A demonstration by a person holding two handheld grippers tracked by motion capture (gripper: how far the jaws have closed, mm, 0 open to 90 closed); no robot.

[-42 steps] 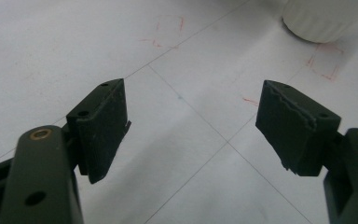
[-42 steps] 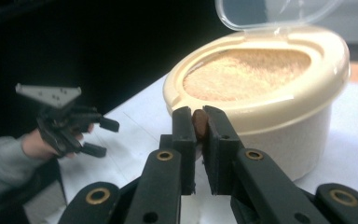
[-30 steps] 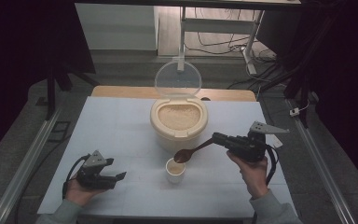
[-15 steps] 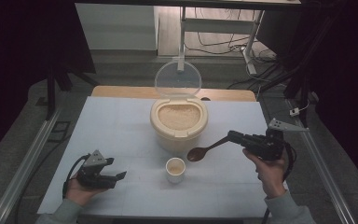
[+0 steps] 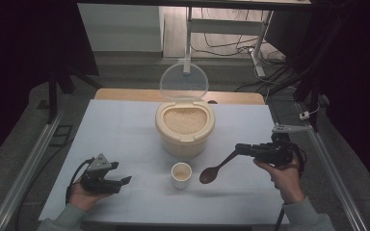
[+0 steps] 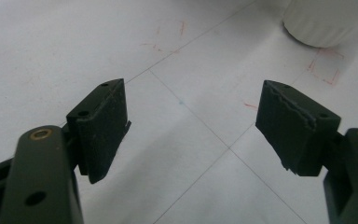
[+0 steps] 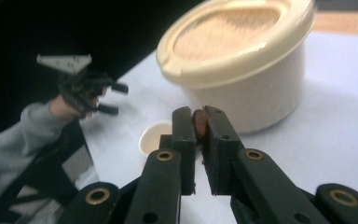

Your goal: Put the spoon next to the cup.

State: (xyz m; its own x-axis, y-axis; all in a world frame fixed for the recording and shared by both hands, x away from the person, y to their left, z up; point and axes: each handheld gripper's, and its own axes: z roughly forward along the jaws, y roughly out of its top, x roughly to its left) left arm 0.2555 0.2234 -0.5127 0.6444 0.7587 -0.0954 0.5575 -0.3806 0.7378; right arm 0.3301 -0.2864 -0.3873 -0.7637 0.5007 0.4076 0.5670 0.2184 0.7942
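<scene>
The white table [image 5: 125, 125] carries a round cream plastic container [image 5: 185, 126] of grain at centre, its clear lid raised at the far side. The left gripper [image 5: 118, 182] rests near-left, jaws spread, empty. The right gripper [image 5: 243, 148], jaws clamped on a brown wooden spoon [image 5: 217, 168], holds its bowl just right of the small cream cup [image 5: 181, 174].

Table [image 5: 125, 125] with tub [image 5: 185, 126], cup [image 5: 181, 174]

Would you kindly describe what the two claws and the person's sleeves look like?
Both the left claw and the right claw are black, with flat dark jaws, brass-ringed pivots, a grey three-cornered plate on top and a trailing black cable. The sleeves are grey.
</scene>
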